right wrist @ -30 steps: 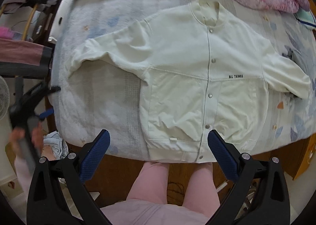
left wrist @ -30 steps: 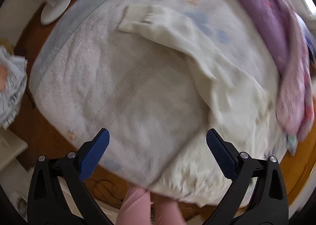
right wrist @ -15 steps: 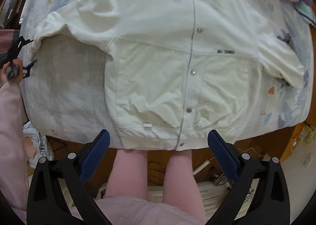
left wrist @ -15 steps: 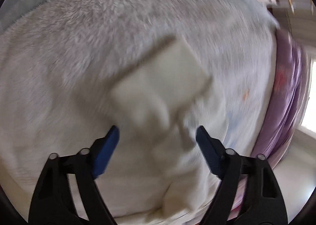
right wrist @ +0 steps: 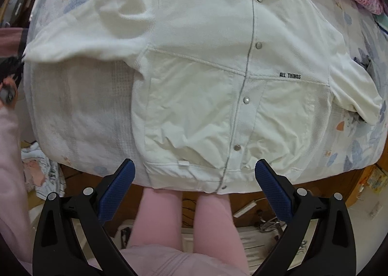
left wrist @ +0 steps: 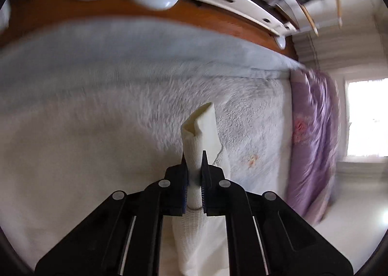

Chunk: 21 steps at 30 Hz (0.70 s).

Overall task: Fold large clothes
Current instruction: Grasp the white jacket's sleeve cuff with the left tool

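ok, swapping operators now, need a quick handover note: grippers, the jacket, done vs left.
Left hand-held gripper: jaws closing on the ribbed cuff of one sleeve of the cream snap-button jacket, cuff between the pads.
Right hand-held gripper: open, empty, above the jacket's hem at the near bed edge.
Jacket: flat, front up, snapped shut on the white fleece blanket, other sleeve still spread out.
Done: one cuff pinched. No fold visible yet.
Left: probably bring both sleeves in, then fold the body.
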{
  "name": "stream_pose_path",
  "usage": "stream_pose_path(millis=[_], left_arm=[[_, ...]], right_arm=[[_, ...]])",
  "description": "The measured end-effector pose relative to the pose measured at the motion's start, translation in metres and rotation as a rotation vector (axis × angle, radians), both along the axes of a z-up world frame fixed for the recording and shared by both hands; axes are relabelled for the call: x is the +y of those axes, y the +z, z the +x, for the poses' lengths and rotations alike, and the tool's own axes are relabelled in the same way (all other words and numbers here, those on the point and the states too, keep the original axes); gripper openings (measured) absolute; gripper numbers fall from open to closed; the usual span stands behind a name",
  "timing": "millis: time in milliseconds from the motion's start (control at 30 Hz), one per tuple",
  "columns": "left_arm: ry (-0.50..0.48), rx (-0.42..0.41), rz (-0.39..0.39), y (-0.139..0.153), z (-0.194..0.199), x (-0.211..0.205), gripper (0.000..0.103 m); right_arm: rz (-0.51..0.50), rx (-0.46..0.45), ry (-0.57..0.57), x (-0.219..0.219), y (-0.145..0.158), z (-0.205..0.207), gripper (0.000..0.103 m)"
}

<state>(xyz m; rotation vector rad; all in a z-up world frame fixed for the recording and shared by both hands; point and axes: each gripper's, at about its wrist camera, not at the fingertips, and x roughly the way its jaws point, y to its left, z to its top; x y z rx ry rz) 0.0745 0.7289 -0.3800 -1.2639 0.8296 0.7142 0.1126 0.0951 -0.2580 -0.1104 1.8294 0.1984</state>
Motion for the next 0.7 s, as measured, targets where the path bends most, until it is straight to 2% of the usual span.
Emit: stream_pose_path(millis=[100,167,233,333,400,467,533,567,600,700], left_arm=[[-0.059,0.062,0.097,0.033,0.000,-0.002,0.008],[-0.063,0.034,0.102,0.043,-0.001,-0.014,0.008],[-0.076,0.071,0.137,0.049,0.003,-0.023,0.008],[-0.058,0.095,0.171,0.060,-0.004,-0.034,0.008],[-0.049,0.092,0.186,0.070,-0.011,-0.039,0.008],[-0.049,0.093,0.241,0.090,-0.020,-0.051,0.008],[-0.062,0.090,0.298,0.106,-0.019,-0.066,0.008],[-0.086,0.115,0.344,0.116,-0.015,-0.076,0.008],[-0.109,0.134,0.387,0.126,-0.011,-0.086,0.008],[-0.150,0.128,0.456,0.156,-0.001,-0.115,0.008]], right_arm=[[0.031,-0.052,0.004,0.000,0.005,0.013,0.095],[0.031,-0.104,0.031,0.003,0.002,0.029,0.095],[0.030,-0.160,0.052,0.011,-0.005,0.050,0.095],[0.084,-0.223,0.097,0.035,-0.019,0.084,0.073],[0.150,-0.222,0.110,0.050,-0.037,0.106,0.046],[0.226,-0.192,0.094,0.060,-0.057,0.122,0.031],[0.285,-0.164,0.097,0.071,-0.072,0.131,0.029],[0.342,-0.182,0.100,0.076,-0.078,0.135,0.028],[0.370,-0.201,0.105,0.080,-0.081,0.137,0.020],[0.360,-0.178,0.085,0.090,-0.114,0.141,0.012]])
